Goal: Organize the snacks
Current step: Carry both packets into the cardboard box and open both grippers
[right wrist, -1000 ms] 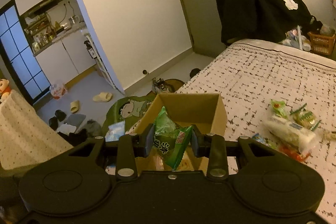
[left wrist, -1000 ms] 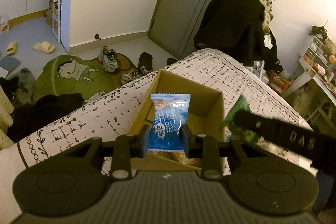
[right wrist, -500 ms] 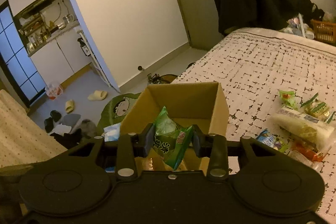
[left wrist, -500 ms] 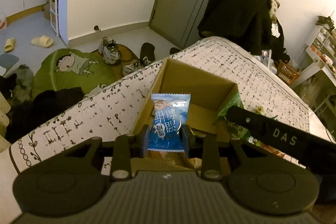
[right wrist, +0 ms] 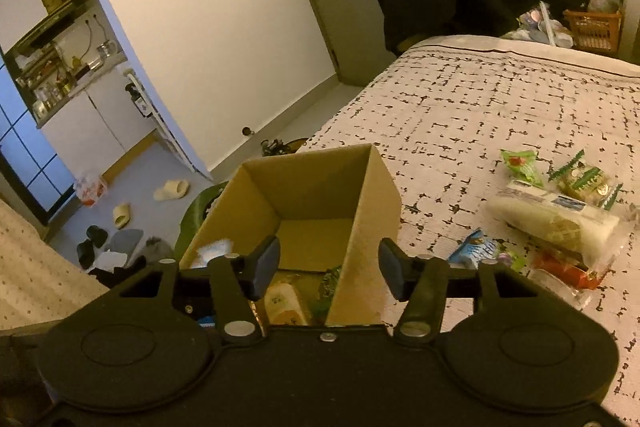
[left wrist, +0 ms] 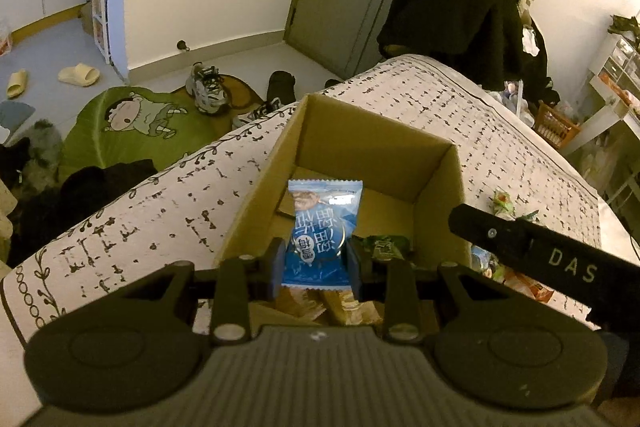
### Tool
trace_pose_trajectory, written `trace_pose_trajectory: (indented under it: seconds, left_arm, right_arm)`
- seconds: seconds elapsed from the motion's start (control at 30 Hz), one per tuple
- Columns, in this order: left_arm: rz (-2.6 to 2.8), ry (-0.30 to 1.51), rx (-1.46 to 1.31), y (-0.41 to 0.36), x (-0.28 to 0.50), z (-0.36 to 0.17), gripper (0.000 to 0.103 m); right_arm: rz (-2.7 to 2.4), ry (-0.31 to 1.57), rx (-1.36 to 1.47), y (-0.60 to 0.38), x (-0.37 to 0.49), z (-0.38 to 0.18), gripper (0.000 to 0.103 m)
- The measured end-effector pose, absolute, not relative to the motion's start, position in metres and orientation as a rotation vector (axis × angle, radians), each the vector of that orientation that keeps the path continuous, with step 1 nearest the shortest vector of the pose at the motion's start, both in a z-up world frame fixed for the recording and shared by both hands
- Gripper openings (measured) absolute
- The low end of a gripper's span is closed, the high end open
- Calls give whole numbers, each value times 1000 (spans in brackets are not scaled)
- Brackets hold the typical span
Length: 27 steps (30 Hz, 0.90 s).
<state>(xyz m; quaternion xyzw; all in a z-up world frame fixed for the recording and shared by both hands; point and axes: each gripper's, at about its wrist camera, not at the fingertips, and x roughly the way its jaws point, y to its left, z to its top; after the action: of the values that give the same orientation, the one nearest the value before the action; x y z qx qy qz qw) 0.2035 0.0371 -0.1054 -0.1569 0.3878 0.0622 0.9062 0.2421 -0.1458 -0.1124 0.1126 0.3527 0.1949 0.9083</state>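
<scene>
An open cardboard box (left wrist: 376, 135) stands on the patterned bed and also shows in the right wrist view (right wrist: 376, 187). My left gripper (left wrist: 314, 269) is shut on a blue snack packet (left wrist: 320, 227), held over the box's near end. My right gripper (right wrist: 328, 265) is open and empty, straddling the box's right wall. A green snack packet (left wrist: 386, 247) lies inside the box beside yellow packets (left wrist: 344, 307); the green packet (right wrist: 330, 281) also shows in the right wrist view. The right gripper's body (left wrist: 552, 263) crosses the left wrist view.
Several loose snacks lie on the bed right of the box: a long white packet (right wrist: 556, 221), green packets (right wrist: 520, 165) and a blue one (right wrist: 474, 249). The bed edge drops to a floor with shoes (left wrist: 206, 93) and a green mat (left wrist: 136, 131).
My right gripper opened and the green snack packet dropped into the box. Both grippers moved closer over the box. The left still holds the blue packet.
</scene>
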Motion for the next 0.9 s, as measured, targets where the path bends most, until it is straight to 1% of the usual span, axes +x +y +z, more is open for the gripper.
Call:
trace_pose_trajectory:
  seconds: [0.13,0.33,0.43,0.53,0.6,0.67,0.73,0.77,0.83,0.9]
  left_arm:
    - [105,770,-288,29,200,-101,33]
    - [125,789,-293,34,192,-99,34]
    - [140,792,-291,35,187,-96,35]
    - [152,801,-293,35,182,-94,40]
    - [161,808,-291,35,179,-93,42]
    - [173,813,-290,34,175,-91,49]
    - [183,813,-281,33,171,-90,54]
    - [186,812,-276,32,170,-89,59]
    - [191,811,-268,29,167,-87,63]
    - [191,808,-268,27,163,-85,65]
  right_arm:
    - [404,734,234,-148,241,-113,57]
    - [409,736,236,-150,238,-110,57]
    - [408,745,236,-153,235,-110,57]
    - [412,757,233,-154,232,-109,58]
    - [415,760,231,-156,229,-108,62]
    - [415,760,231,-158,225,-107,63]
    - [417,759,234,-160,222,-105,64]
    - [416,760,235,-161,221,-104,65]
    - [411,760,239,-164,219,-103,67]
    - [397,760,244,-168,217,-101,74]
